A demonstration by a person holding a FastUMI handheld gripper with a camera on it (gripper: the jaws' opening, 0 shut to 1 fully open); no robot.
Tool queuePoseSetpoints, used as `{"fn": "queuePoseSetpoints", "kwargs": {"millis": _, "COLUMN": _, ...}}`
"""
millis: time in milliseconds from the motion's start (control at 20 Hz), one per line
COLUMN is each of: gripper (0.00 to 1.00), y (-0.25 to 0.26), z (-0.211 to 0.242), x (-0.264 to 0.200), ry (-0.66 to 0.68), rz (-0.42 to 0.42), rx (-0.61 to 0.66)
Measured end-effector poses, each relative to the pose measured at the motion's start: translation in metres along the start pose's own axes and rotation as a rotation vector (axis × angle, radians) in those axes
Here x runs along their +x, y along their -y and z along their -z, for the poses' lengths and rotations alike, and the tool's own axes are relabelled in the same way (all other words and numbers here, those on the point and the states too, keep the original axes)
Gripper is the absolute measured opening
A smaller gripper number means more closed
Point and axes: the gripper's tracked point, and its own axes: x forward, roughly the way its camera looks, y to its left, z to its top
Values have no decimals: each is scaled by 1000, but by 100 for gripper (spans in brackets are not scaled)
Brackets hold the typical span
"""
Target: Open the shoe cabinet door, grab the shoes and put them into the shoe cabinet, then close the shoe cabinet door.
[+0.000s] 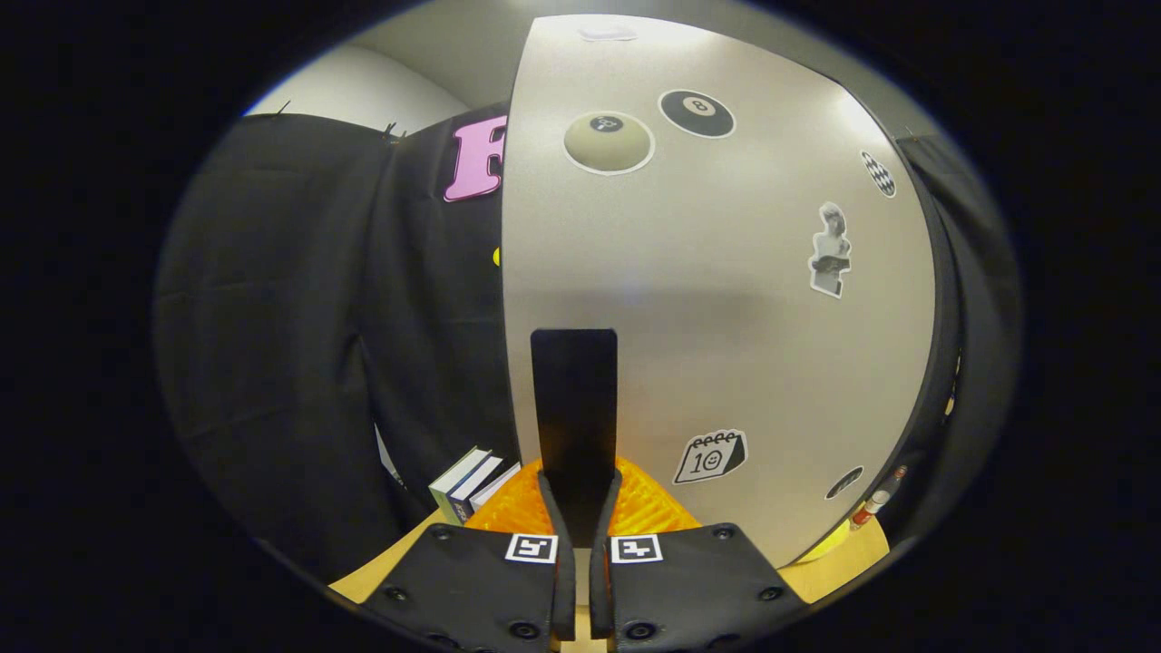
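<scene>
On one door handle (573, 399) (black), gripper (580, 494)

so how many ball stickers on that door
2, high on the cabinet door: beige ball sticker, black eight-ball sticker beside it. Dark oval lower down unclear. Jaws grip handle.

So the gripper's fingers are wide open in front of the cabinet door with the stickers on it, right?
Not quite. In the gripper view the gripper has its fingers closed together, with barely a slit between them, not wide open. The rest holds: they sit right in front of the cabinet door, which has stickers on it.
</scene>
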Motion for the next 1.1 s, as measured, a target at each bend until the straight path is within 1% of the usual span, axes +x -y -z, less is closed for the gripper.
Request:
{"fn": "queuePoseSetpoints", "kwargs": {"millis": 250, "gripper": 8, "y": 6, "z": 3, "x": -22, "ry": 2, "rz": -13, "rx": -3}}
{"fn": "queuePoseSetpoints", "kwargs": {"millis": 700, "gripper": 7, "y": 26, "z": 9, "x": -65, "ry": 33, "rz": 13, "rx": -12}}
{"fn": "queuePoseSetpoints", "kwargs": {"millis": 950, "gripper": 7, "y": 40, "z": 11, "x": -82, "ry": 36, "rz": 26, "rx": -16}}
{"fn": "queuePoseSetpoints", "kwargs": {"millis": 1100, "gripper": 7, "y": 48, "z": 13, "x": -90, "ry": 39, "rz": 48, "rx": -16}}
